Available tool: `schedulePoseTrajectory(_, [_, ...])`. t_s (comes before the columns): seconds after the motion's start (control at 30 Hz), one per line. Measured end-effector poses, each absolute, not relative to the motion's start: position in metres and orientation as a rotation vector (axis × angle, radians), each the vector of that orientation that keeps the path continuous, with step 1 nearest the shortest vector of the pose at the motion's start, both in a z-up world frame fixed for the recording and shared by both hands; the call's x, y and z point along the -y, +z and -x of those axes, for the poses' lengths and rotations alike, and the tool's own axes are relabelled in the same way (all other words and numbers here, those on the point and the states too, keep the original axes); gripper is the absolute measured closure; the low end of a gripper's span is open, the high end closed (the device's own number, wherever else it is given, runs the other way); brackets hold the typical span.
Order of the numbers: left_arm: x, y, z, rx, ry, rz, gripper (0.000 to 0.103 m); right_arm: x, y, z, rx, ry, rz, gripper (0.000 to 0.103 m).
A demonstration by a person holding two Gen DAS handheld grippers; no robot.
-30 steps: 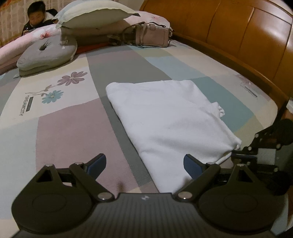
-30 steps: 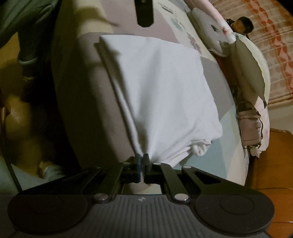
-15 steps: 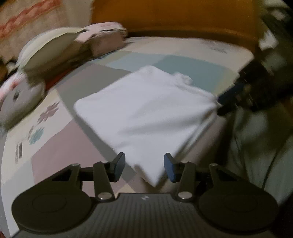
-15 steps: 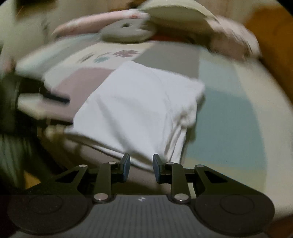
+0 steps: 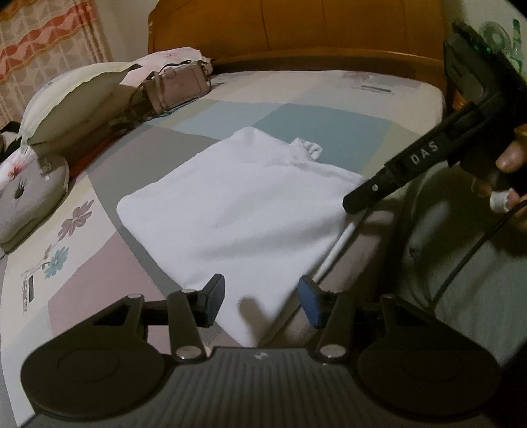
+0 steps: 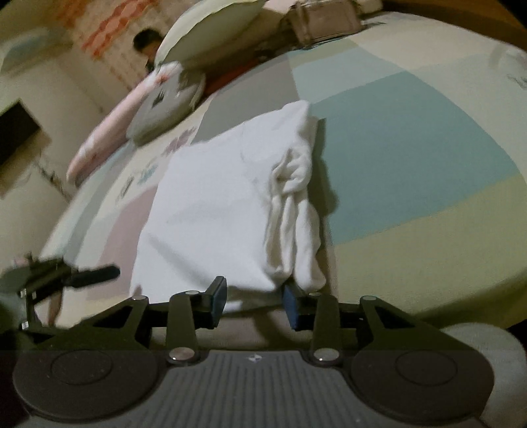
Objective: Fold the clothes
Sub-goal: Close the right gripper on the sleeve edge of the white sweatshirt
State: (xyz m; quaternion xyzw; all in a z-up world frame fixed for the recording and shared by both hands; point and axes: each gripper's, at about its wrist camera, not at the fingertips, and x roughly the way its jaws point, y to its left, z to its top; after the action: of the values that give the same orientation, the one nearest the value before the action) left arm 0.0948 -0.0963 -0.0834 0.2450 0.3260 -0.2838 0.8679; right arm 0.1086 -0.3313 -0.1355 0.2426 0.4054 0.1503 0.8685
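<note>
Left wrist view has the folded white garment (image 5: 240,210) lying flat on the patchwork bed (image 5: 322,128), roughly dead center, with its near corner pointing at 6 o'clock right between the pads of the left hand-held gripper (image 5: 262,301). Those jaws are partly spread and opening, not pinching anything, the cloth just sits in the gap. Over at 3 o'clock the right hand-held gripper (image 5: 354,202) pokes in, its tip just at the garment's right corner, with the person's hand (image 5: 509,177) wrapped round the handle.

Right wrist view, a bit blurry: right hand-held gripper (image 6: 255,301) is also partly spread and opening, with the bunched edge of the garment (image 6: 224,210) hanging just above the pads, untouched as far as I can see. Pillows (image 5: 72,95) and a pinkish handbag (image 5: 178,85) sit at 11 o'clock, by the wooden headboard (image 5: 296,29).
</note>
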Motion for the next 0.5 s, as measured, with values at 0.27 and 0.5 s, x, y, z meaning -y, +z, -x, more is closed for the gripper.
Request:
schedulePoseTrajectory(0.27, [0.095, -0.080, -0.098, -0.680, -0.571, -0.513, 0.046, 0.344, -0.130, -0.114, -0.754, 0.291, -0.569, 0.054])
schedulePoseTrajectory(0.5, [0.089, -0.081, -0.104, -0.694, -0.558, -0.485, 0.044, 0.345, -0.144, -0.120, -0.816, 0.330, -0.631, 0.054])
